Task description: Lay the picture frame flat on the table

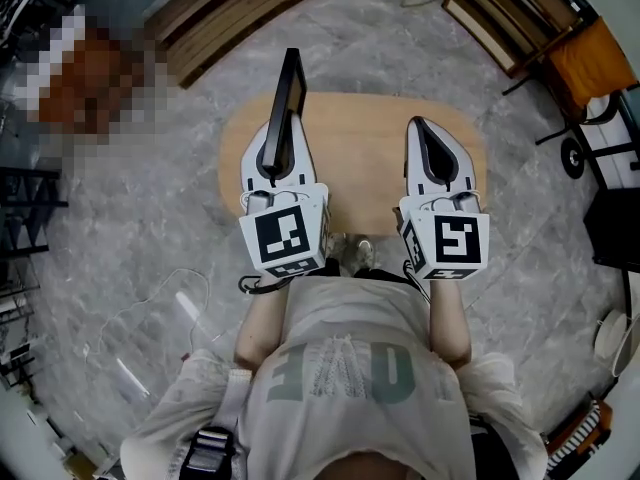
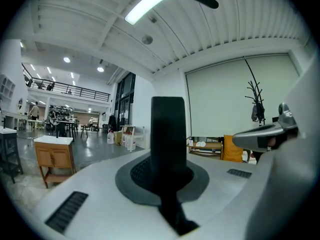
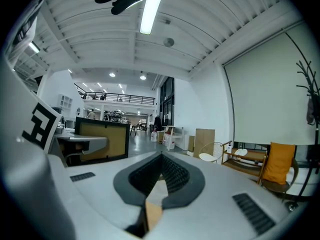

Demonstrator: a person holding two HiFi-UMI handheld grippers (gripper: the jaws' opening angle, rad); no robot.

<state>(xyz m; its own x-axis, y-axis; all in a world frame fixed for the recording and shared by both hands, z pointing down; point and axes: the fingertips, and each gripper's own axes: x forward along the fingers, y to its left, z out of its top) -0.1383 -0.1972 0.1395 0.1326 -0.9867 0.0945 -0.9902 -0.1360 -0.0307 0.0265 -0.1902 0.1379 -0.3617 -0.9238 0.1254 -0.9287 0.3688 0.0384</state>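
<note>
The picture frame (image 1: pixel 290 93) is black and thin and stands on edge over the left part of the oval wooden table (image 1: pixel 370 138). My left gripper (image 1: pixel 285 128) is shut on its near end. In the left gripper view the frame (image 2: pixel 168 134) rises as a dark upright bar between the pads of that gripper (image 2: pixel 167 170). My right gripper (image 1: pixel 420 126) hovers over the table's right part, shut and holding nothing, apart from the frame. From the right gripper view, the frame (image 3: pixel 100 139) shows a black border round a tan panel at left, beyond the shut jaws of the right gripper (image 3: pixel 161 159).
Marble-look floor surrounds the small table. Wooden planks (image 1: pixel 240 18) lie at the back left, and a low wooden rack and an orange chair (image 1: pixel 592 58) stand at the back right. Cables (image 1: pixel 180 308) trail on the floor at left. The person's feet (image 1: pixel 352 253) are at the table's near edge.
</note>
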